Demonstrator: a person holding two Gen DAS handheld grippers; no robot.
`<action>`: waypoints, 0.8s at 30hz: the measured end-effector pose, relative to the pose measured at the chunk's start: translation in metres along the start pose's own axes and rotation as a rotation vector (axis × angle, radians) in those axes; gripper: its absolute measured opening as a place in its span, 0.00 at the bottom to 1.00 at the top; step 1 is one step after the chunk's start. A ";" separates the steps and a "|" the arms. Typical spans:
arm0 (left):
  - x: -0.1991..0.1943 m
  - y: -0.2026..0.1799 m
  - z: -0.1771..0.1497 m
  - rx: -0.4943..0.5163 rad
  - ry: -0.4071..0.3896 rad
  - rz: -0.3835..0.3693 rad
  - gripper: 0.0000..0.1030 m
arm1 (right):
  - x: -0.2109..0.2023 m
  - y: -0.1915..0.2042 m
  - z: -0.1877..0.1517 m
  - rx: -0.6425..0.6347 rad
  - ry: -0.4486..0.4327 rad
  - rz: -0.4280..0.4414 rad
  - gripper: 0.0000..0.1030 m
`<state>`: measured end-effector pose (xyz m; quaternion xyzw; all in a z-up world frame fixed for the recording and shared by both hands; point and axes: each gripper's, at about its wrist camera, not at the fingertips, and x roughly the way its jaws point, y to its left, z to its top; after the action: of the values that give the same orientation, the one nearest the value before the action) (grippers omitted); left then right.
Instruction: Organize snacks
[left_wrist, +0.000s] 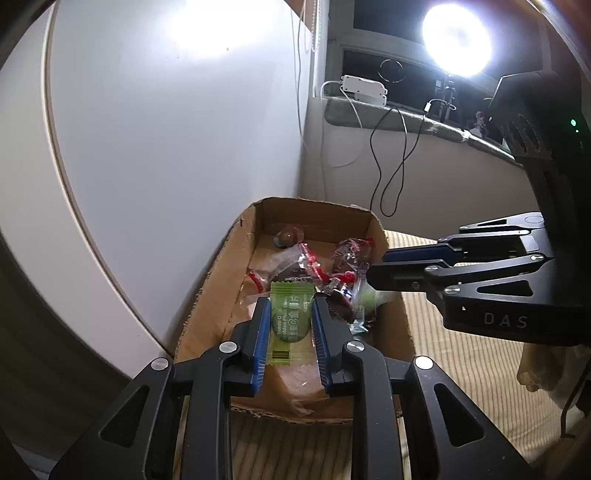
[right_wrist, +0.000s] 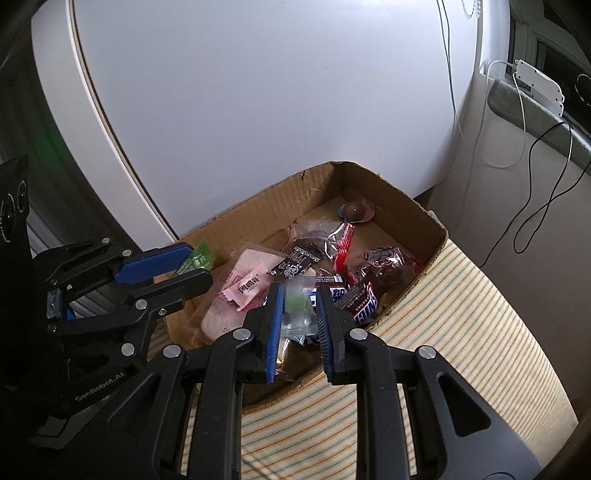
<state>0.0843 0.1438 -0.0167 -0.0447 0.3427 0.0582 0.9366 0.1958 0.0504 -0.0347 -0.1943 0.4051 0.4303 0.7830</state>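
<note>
An open cardboard box (left_wrist: 207, 291) (right_wrist: 258, 210) sits on a striped cushion and holds several wrapped snacks. My left gripper (left_wrist: 290, 308) is shut on a green plum-candy packet (left_wrist: 290, 314) over the box's near end; it also shows in the right wrist view (right_wrist: 192, 266) with the green packet (right_wrist: 197, 258). My right gripper (right_wrist: 299, 295) hovers over the box with a blurred clear-and-green packet (right_wrist: 295, 306) between its pads, slightly apart from them. In the left wrist view the right gripper (left_wrist: 373, 273) reaches in from the right. A Snickers bar (right_wrist: 364, 302) lies below.
A white curved panel (left_wrist: 166, 110) stands right behind the box. The striped cushion (right_wrist: 461, 332) extends right. A sill with a white power strip (left_wrist: 364, 88) and dangling cables (left_wrist: 391, 166) lies beyond. A bright lamp (left_wrist: 456, 40) glares at top right.
</note>
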 end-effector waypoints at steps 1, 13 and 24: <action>0.000 0.001 0.000 -0.004 -0.001 0.001 0.21 | 0.000 0.000 0.000 0.001 -0.005 0.000 0.30; -0.010 0.003 -0.001 -0.017 -0.012 0.023 0.42 | -0.012 -0.004 -0.008 0.016 -0.049 -0.027 0.68; -0.036 -0.005 -0.008 -0.012 -0.048 0.041 0.62 | -0.045 -0.005 -0.031 0.057 -0.109 -0.086 0.85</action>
<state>0.0527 0.1352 0.0010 -0.0420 0.3208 0.0808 0.9428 0.1720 0.0048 -0.0174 -0.1654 0.3655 0.3945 0.8267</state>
